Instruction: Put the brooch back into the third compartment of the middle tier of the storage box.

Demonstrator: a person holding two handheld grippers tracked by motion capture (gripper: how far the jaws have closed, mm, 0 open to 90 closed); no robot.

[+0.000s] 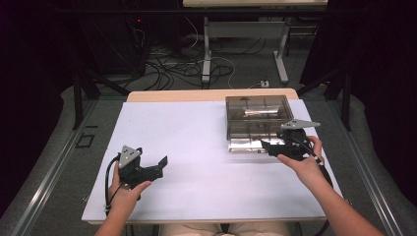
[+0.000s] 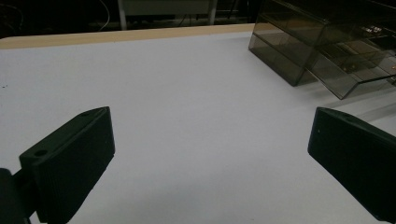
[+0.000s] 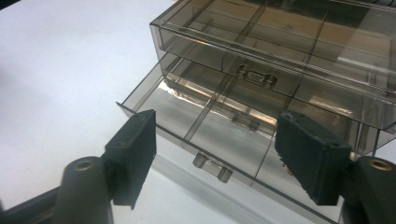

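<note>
A smoky clear plastic drawer box stands at the back right of the white board. Its lower drawer is pulled out part way and has dividers inside. The upper drawer is pushed in, and its small clear handle faces me. My right gripper is open just in front of the lower drawer. In the right gripper view the right gripper has one jaw on either side of that drawer's handle, touching nothing. My left gripper is open and empty over bare board, with the box far to its right.
A wooden table edge shows behind the board. Beyond it are another table's metal legs and loose cables on the floor. Metal rails run along both sides of the table.
</note>
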